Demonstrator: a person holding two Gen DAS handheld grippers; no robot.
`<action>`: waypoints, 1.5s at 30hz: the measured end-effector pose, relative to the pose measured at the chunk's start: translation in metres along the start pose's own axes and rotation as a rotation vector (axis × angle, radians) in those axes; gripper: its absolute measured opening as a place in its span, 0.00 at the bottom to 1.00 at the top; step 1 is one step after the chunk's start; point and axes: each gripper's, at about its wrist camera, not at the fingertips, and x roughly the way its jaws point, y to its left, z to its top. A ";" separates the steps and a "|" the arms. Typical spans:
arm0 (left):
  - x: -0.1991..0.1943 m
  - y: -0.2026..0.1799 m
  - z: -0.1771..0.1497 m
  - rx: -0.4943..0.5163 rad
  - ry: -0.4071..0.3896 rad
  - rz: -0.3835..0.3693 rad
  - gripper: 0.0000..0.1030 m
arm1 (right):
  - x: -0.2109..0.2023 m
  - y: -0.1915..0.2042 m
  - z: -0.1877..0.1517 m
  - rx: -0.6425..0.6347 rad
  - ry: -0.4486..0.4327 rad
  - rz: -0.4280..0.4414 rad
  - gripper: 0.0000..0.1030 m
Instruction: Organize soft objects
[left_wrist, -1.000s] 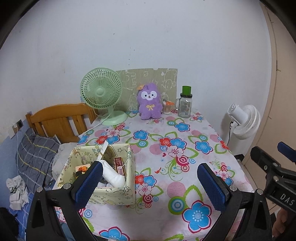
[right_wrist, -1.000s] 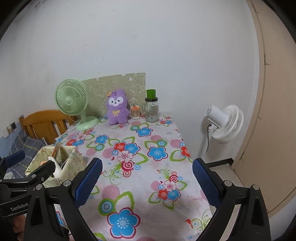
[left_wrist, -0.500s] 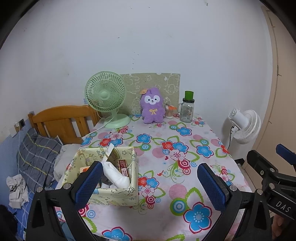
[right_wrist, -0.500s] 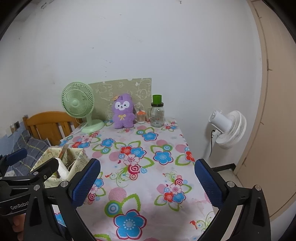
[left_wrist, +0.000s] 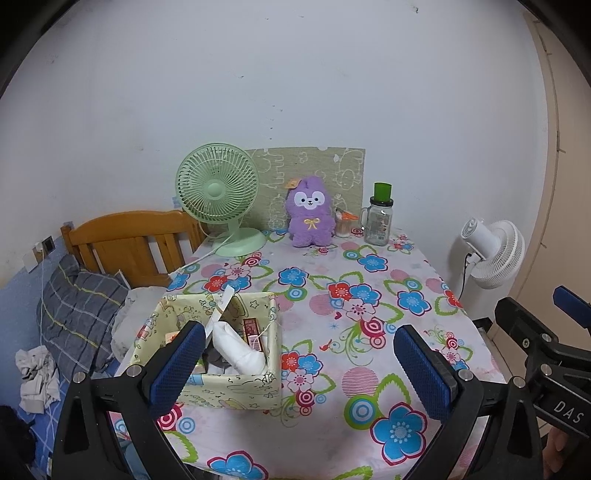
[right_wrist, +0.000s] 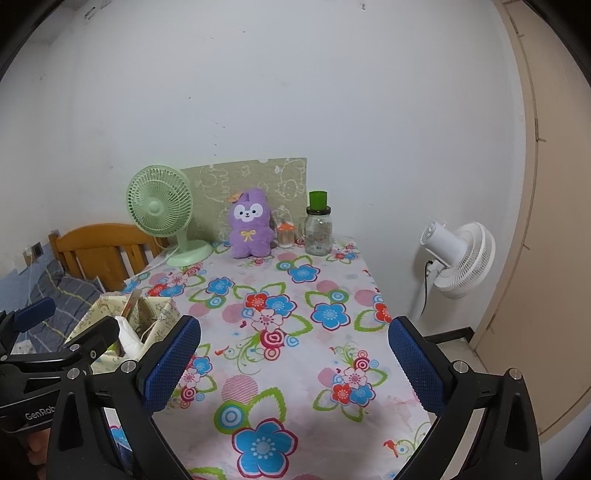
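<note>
Left tongs (left_wrist: 299, 363): I hold them spread wide, nothing between the blue pads, above the near edge of the table (left_wrist: 369, 435).
Right tongs (right_wrist: 293, 363): mine too, spread wide and empty, beside the left ones.
Purple plush (left_wrist: 309, 217): far ahead of both tongs, upright at the table's far edge against the wall.
Fabric box (left_wrist: 236, 387): just ahead of my left tongs' left pad, holding a white soft bundle (left_wrist: 238, 349).
Green fan (left_wrist: 218, 192): far ahead, left of the plush.
Glass bottle (left_wrist: 378, 219): far ahead, right of the plush.
</note>
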 end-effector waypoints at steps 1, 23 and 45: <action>0.000 0.000 0.000 0.000 0.001 0.001 1.00 | 0.000 0.000 0.000 -0.001 0.000 0.000 1.00; 0.004 0.000 -0.001 -0.016 0.003 0.013 1.00 | 0.006 0.001 0.000 -0.004 0.016 0.012 1.00; 0.003 0.000 0.002 -0.018 -0.007 0.028 1.00 | 0.008 0.004 0.002 -0.023 0.011 0.017 1.00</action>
